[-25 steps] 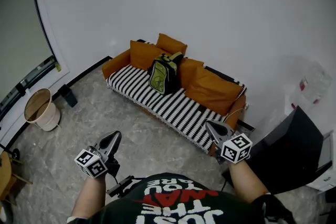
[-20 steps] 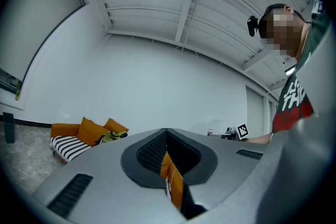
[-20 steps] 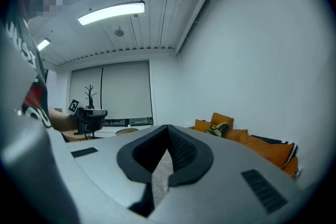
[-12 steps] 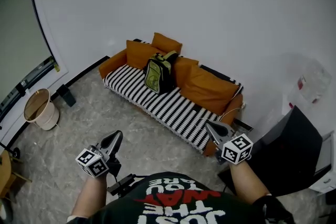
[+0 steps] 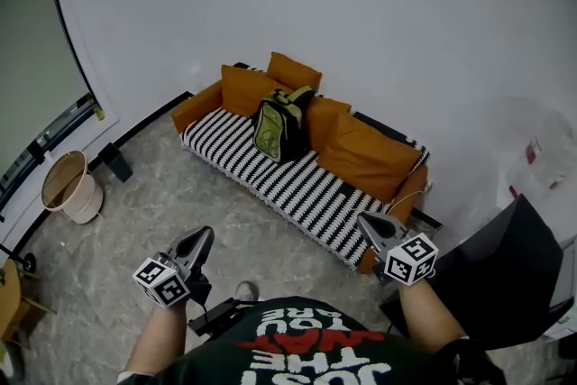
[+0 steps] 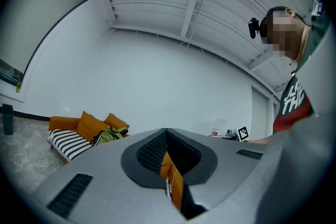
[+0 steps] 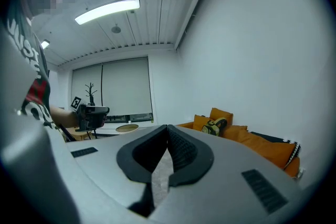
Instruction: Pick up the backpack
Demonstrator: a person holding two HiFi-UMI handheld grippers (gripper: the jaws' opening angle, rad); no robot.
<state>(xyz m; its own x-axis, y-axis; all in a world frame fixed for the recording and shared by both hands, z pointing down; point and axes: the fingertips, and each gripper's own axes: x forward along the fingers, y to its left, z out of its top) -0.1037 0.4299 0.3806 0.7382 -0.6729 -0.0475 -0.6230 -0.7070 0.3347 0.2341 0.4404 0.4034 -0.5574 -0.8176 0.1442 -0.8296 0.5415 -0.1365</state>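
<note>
A grey marbled floor (image 5: 171, 194) runs to a plain white wall (image 5: 361, 13), and a window (image 5: 27, 77) with a pale blind fills the left side of the room. Against the wall stands an orange sofa (image 5: 200, 109) with a black-and-white striped seat (image 5: 288, 185) and orange cushions (image 5: 365, 156) along its back. The backpack (image 5: 278, 127), green and black, stands upright on the seat toward the sofa's left end, leaning back on the cushions. It also shows small and far off in the left gripper view (image 6: 107, 135) and the right gripper view (image 7: 214, 126). A pale bin (image 5: 72, 187) sits on the floor below the window, with a small black object (image 5: 114, 163) just beyond it at the foot of the wall. A black chair (image 5: 505, 275) stands at the right, near the sofa's right end. The gripper views show a ribbed white ceiling with a strip light (image 7: 107, 10). The left gripper (image 5: 194, 243) and right gripper (image 5: 371, 225) are held low in front of the person, well apart from the sofa. Each has its jaws pressed together at the tips with nothing between them.
</note>
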